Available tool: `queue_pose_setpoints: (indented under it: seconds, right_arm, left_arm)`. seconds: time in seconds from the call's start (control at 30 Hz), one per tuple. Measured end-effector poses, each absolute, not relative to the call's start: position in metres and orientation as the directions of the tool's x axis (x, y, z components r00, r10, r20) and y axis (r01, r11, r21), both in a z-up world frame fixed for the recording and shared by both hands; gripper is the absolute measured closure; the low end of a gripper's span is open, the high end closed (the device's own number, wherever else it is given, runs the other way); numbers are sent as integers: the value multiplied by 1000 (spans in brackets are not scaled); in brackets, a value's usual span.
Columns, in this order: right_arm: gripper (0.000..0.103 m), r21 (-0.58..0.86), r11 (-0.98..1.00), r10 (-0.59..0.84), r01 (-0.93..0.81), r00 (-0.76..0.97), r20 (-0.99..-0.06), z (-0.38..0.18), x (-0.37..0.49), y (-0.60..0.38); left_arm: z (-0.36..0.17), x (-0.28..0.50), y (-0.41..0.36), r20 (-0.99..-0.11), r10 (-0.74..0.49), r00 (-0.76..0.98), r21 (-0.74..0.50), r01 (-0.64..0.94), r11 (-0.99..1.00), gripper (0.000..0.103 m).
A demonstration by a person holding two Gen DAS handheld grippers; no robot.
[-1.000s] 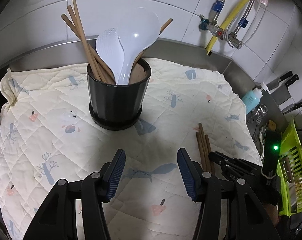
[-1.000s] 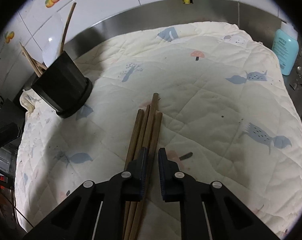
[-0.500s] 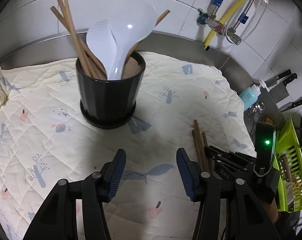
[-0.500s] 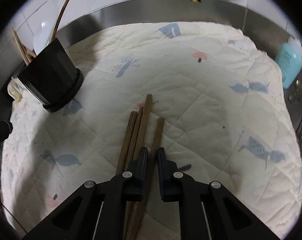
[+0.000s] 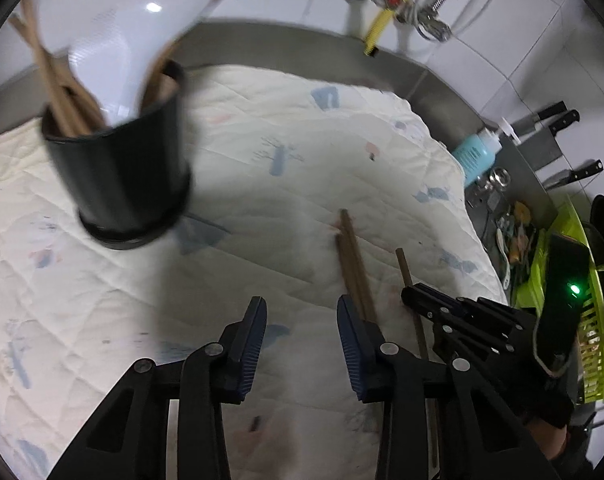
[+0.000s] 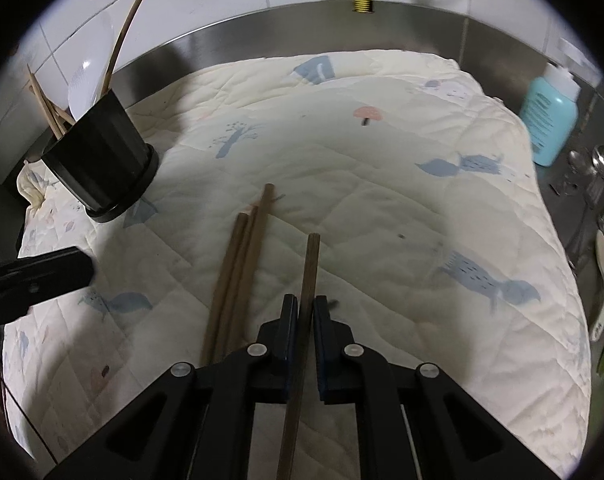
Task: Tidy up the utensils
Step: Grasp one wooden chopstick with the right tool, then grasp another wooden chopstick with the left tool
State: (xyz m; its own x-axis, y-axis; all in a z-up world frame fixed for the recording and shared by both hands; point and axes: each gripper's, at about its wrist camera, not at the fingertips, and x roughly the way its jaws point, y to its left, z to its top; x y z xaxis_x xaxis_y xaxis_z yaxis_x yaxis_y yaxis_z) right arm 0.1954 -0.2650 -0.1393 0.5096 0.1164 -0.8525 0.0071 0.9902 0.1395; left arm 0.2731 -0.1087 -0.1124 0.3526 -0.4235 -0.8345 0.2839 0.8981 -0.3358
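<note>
The right gripper held one chopstick clamped between its fingers, apart from three loose chopsticks on the quilted mat. The left gripper, its fingers just narrowing on nothing, hung beside them; the black holder stood near the mat's far corner.

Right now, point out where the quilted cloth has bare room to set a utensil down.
Free: the wide stretch of the cream quilted cloth between the loose brown wooden chopsticks and the turquoise plastic bottle, and the patch behind the chopstick tips toward the steel back rim. Crowded: around the black ribbed utensil pot and by both grippers.
</note>
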Motion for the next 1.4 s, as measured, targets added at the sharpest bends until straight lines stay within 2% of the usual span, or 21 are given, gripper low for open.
queue_pose_setpoints:
  seconds: [0.37,0.83,1.13,1.4]
  right_arm:
    - [93,175,984,130,38,515,-847,-138,173,-289]
    - [93,209,977,160,43,504,-849,-145,168,-296]
    - [93,226,973,173,44,504,-846,-146,168,-299]
    - [93,218,975,168,43,502,-849,-145,167,-300]
  left_arm:
    - [-140,285,-163,-871,-393,293,-299,319,900,64]
    - [-164,288,-179,-898,-365,245,-288,300,909,64]
    - [-162,288,-179,-904,-347,251,-269,299,916,67]
    - [-161,293,-190,-919,-273,285,-184,304,935,72]
